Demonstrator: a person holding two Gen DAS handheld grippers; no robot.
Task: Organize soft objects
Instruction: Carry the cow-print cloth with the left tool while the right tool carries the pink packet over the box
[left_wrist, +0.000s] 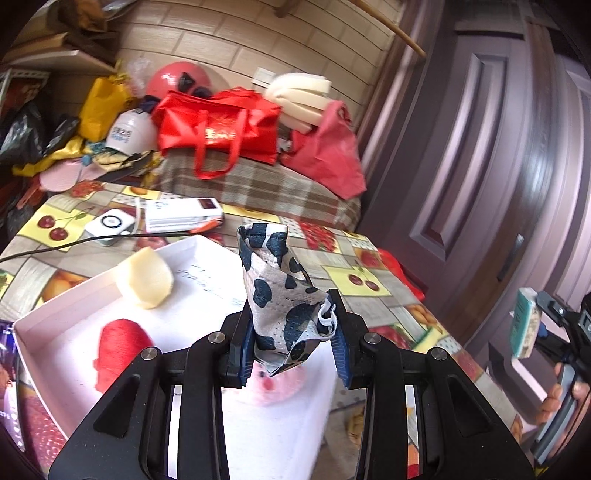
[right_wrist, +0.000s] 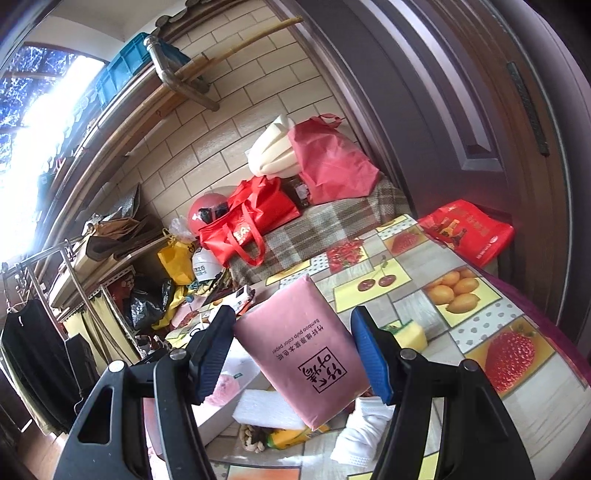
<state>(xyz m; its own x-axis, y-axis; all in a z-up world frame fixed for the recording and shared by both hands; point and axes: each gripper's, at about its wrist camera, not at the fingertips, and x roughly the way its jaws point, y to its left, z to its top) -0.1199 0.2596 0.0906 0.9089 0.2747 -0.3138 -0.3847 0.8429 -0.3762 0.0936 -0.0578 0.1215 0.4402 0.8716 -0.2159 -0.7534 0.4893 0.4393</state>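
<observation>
My left gripper (left_wrist: 288, 321) is shut on a cow-patterned cloth (left_wrist: 275, 280), which stands up twisted between the pads. It hangs over a white box (left_wrist: 66, 306) that holds a pale yellow foam piece (left_wrist: 146, 277), a red yarn ball (left_wrist: 120, 347) and a pink plush (left_wrist: 273, 384). My right gripper (right_wrist: 291, 314) is shut on a pink tissue pack (right_wrist: 303, 350), held tilted above the table. That gripper (left_wrist: 546, 325) also shows at the right edge of the left wrist view, with a hand behind it.
Under the pack lie a white foam block (right_wrist: 266, 408), a white cloth (right_wrist: 364, 432) and a yellow sponge (right_wrist: 408, 334) on the fruit-print tablecloth (right_wrist: 461, 295). White devices (left_wrist: 181, 214) and a cable sit behind the box. Red bags (left_wrist: 218, 122) crowd the plaid seat; a door (left_wrist: 480, 166) stands at the right.
</observation>
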